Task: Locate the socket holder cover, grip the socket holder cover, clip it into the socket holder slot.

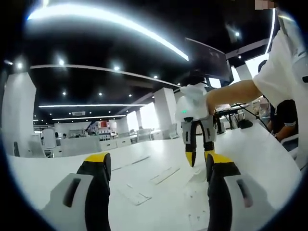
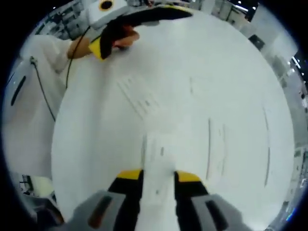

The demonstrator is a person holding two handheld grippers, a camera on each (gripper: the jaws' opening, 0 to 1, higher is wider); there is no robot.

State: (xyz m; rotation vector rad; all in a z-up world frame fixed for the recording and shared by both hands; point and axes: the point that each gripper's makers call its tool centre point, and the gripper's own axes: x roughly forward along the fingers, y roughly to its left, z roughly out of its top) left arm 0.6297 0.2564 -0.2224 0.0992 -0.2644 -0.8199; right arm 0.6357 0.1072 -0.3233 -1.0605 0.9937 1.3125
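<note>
White strip [image 2: 158, 159] between right hand-held gripper [image 2: 158, 177] jaws.

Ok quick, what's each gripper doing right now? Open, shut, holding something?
Left gripper: open, holding nothing.
Right gripper: fingers on either side of a white cover on the table; cannot tell if it is gripped.
</note>
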